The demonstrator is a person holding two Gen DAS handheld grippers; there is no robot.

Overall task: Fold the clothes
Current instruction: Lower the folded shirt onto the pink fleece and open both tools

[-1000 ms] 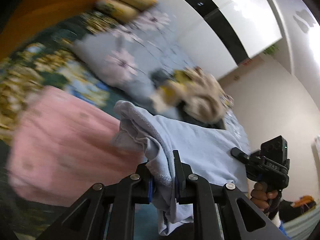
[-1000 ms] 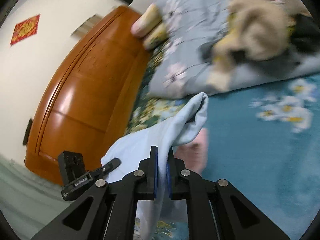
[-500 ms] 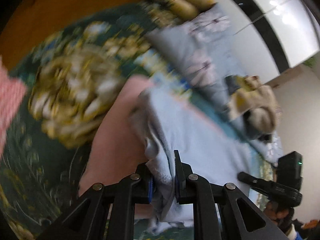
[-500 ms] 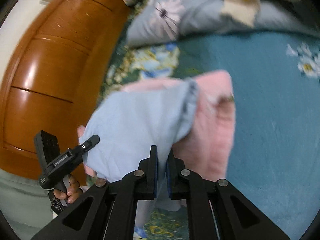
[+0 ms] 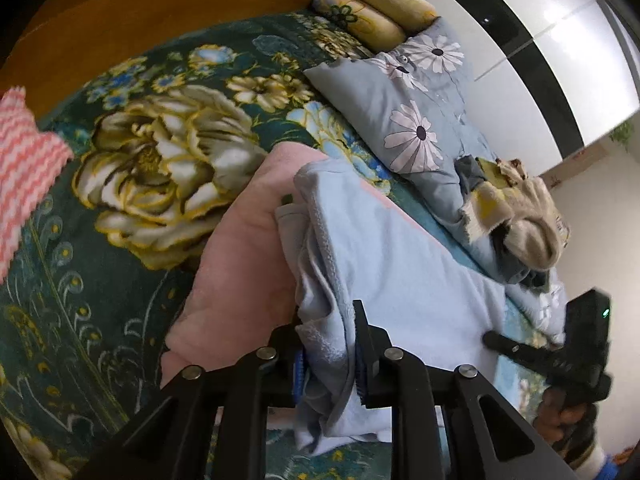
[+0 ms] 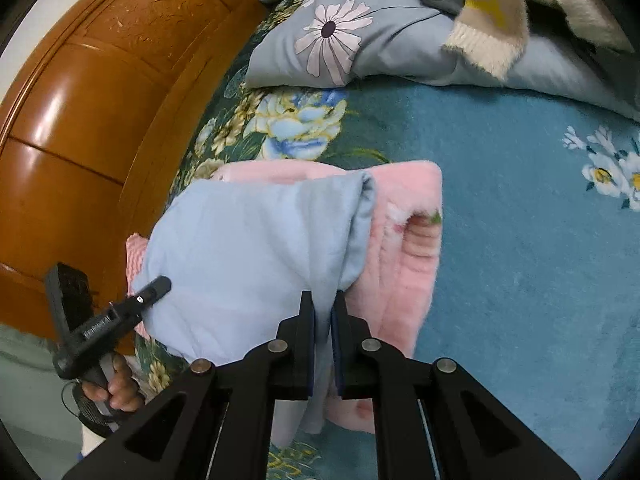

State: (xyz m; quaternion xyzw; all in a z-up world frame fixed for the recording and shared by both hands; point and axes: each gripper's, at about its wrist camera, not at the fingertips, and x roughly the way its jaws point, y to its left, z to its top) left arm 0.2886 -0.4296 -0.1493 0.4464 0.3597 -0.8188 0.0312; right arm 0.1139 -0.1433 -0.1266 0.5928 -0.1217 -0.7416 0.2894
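On the left, my left gripper [image 5: 326, 344] points forward over the bed, its fingers [image 5: 362, 336] clamped on a bunched corner of the blue cloth [image 5: 396, 264]. The hand [image 6: 116, 390] holding it grips the handle low by the wooden footboard [image 6: 92, 92]. The blue cloth is spread flat between both grippers, lying on top of a pink garment [image 6: 404, 248] on the floral bedspread [image 5: 132, 184]. On the right, my right gripper [image 6: 323, 320] aims forward, its fingers [image 6: 306, 316] pinched tight on the cloth's other corner, with the pink garment just beyond. The hand [image 5: 568, 416] holding it wraps the handle. A daisy-print pillow [image 6: 360, 28] and a beige fuzzy garment [image 6: 516, 4] lie farther up the bed.
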